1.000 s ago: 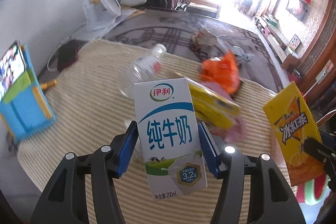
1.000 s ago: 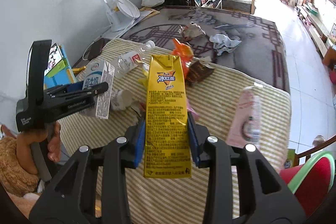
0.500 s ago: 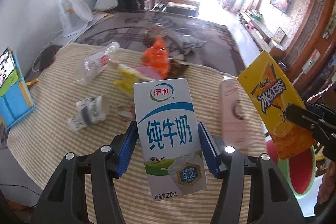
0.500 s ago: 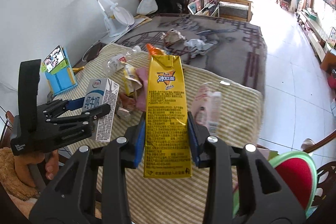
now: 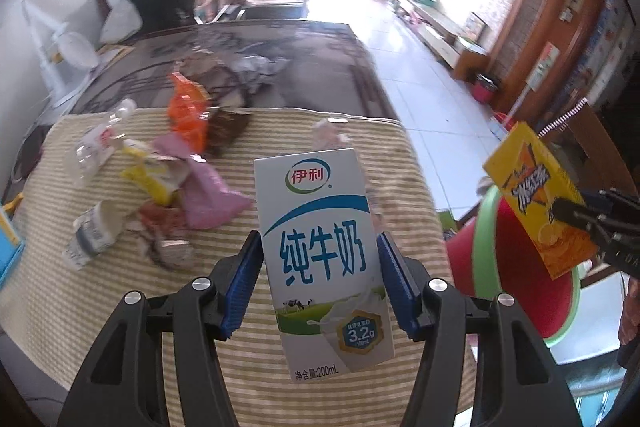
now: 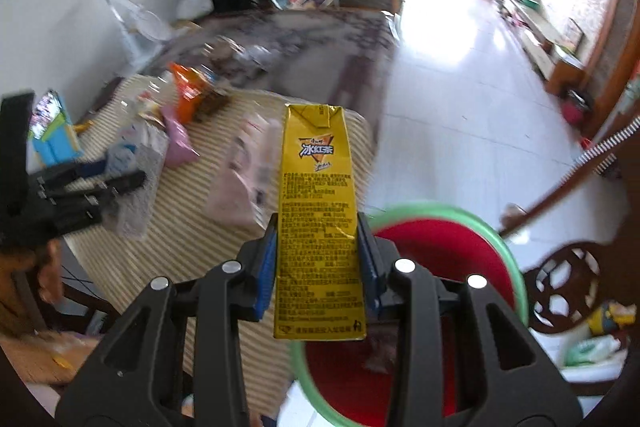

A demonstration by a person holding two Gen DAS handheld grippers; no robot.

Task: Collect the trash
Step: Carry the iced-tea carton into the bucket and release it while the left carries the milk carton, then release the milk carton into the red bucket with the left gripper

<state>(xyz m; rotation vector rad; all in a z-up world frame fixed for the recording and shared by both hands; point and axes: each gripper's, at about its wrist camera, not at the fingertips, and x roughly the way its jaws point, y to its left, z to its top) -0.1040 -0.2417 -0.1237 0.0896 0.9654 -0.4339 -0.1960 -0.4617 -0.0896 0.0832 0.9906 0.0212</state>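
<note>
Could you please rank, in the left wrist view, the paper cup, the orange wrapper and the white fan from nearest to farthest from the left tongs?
From the left tongs:
1. Paper cup, lying on the striped cloth, left.
2. Orange wrapper, at the cloth's far edge.
3. White fan, against the wall, far left.

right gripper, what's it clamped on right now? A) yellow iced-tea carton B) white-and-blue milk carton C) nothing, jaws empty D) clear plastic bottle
A: in the right wrist view the blue pads of the right gripper press both sides of the yellow iced-tea carton, held above the red bin; the milk carton sits in the left gripper.
</note>
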